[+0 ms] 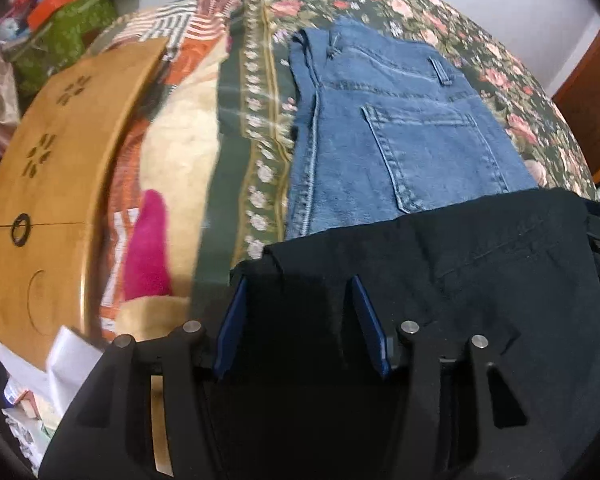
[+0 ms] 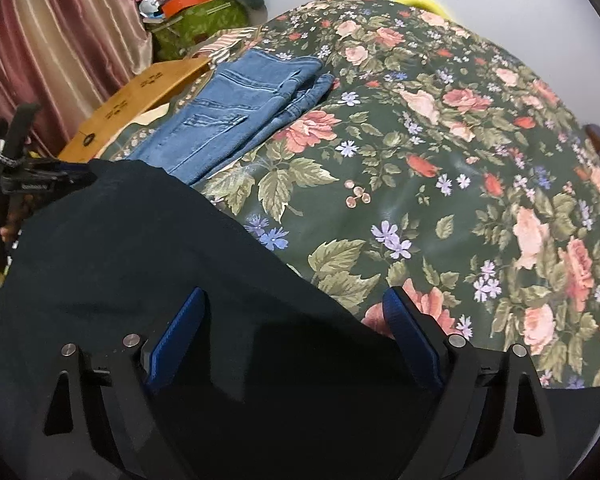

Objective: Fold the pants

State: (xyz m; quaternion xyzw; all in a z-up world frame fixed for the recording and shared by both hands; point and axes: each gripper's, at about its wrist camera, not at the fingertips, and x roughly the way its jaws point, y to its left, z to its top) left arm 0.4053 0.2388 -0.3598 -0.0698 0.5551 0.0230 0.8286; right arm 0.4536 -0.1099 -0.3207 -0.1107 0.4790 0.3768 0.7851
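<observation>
A pair of black pants [image 1: 480, 260] lies spread on the floral bedspread [image 2: 440, 160]. In the left wrist view my left gripper [image 1: 300, 308] points down over the left corner of their far edge. Its blue pads [image 1: 366, 320] stand apart with flat black cloth between them. In the right wrist view the black pants [image 2: 140, 240] fill the lower left. My right gripper [image 2: 296, 320] is open wide and straddles their right edge, its right pad [image 2: 412, 332] over the bedspread. Beyond lie folded blue jeans [image 1: 400, 132].
A wooden board [image 1: 52, 160] runs along the bed's left side, with patterned bedding and a pink cloth [image 1: 148, 248] beside it. A green box [image 2: 196, 24] piled with clutter and a pink curtain [image 2: 60, 40] stand behind. Papers [image 1: 40, 380] lie at lower left.
</observation>
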